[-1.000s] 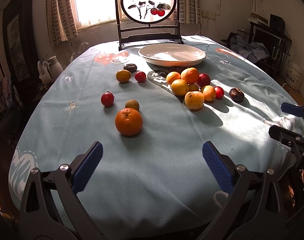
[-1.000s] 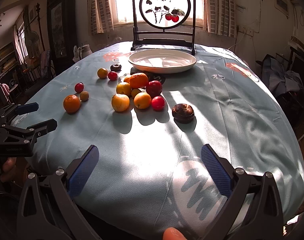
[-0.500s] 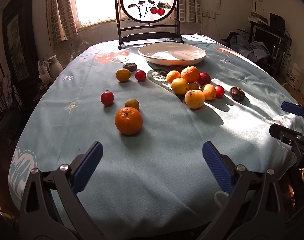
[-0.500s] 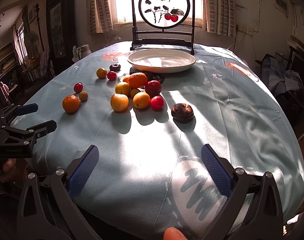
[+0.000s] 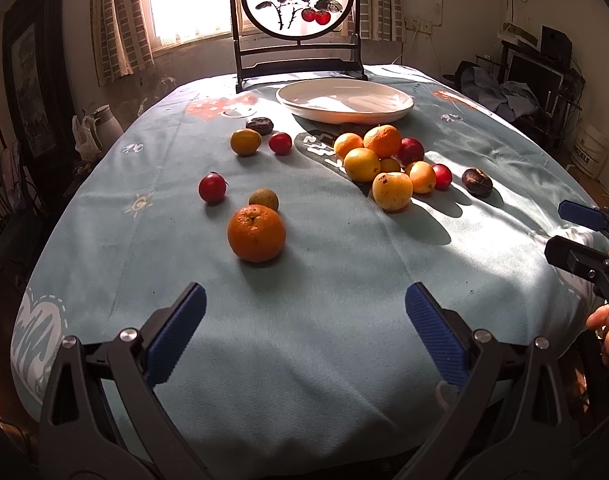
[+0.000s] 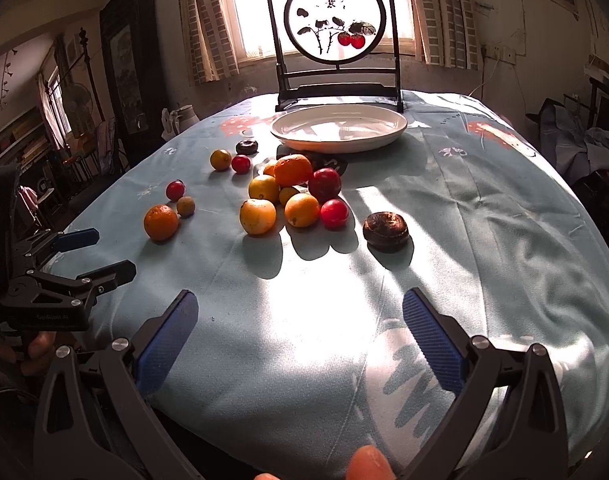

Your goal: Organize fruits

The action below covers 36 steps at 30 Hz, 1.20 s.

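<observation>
Several fruits lie loose on a pale blue tablecloth [image 5: 304,340]. A big orange [image 5: 256,233] sits nearest my left gripper [image 5: 304,320], which is open and empty just in front of it. A cluster of oranges and red plums [image 5: 388,160] lies mid-table before a white empty plate [image 5: 344,100]. A dark brown fruit [image 6: 385,231] lies ahead of my right gripper [image 6: 300,324], which is open and empty. The plate shows in the right wrist view [image 6: 338,128], as does the big orange [image 6: 161,222].
A framed round screen with a cherry painting [image 5: 298,0] stands behind the plate. A red plum [image 5: 212,187] and a small greenish fruit [image 5: 263,199] lie near the big orange. More fruits [image 5: 260,136] lie left of the plate. Furniture surrounds the table.
Both grippers have moved slightly forward toward the fruits. Nothing on the table has moved.
</observation>
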Each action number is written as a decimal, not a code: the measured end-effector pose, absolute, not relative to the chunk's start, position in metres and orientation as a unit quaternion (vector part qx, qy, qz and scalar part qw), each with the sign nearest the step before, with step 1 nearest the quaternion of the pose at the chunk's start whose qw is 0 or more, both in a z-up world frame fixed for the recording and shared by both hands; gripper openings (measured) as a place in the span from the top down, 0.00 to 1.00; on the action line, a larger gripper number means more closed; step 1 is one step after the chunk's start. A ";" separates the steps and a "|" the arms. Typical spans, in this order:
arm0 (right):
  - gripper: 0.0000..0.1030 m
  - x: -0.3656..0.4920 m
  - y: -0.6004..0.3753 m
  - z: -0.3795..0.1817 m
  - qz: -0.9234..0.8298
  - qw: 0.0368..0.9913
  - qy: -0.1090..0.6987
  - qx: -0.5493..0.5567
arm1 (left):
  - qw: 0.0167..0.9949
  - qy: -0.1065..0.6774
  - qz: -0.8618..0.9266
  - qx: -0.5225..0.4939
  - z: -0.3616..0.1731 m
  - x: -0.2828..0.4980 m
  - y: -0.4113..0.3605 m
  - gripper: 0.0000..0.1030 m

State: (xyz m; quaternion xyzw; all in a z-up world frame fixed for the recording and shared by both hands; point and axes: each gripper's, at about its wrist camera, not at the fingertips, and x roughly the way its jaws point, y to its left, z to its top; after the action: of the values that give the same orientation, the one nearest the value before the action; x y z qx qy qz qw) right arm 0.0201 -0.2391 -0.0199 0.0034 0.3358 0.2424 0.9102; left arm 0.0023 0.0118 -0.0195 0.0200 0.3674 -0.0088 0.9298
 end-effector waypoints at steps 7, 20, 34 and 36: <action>0.01 0.056 -0.239 -0.032 0.202 0.904 0.373 -0.050 | 0.923 0.385 0.000 -0.002 -0.034 0.011 0.037 0.02; 0.41 0.149 -0.234 -0.053 0.181 0.874 0.433 -0.123 | 0.924 0.380 -0.014 -0.041 -0.033 0.028 0.089 0.02; 0.58 0.156 -0.236 -0.056 0.193 0.873 0.432 -0.115 | 0.901 0.425 -0.084 -0.022 -0.042 0.087 0.070 0.25; 0.58 0.157 -0.236 -0.057 0.194 0.872 0.434 -0.115 | 0.895 0.436 -0.085 -0.030 -0.044 0.093 0.071 0.30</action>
State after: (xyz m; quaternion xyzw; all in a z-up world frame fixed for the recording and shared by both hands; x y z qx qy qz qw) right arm 0.1567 -0.2360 -0.0566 -0.1149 0.4337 0.1937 0.8724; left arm 0.0933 0.0713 -0.0437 -0.0295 0.4361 -0.0851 0.8954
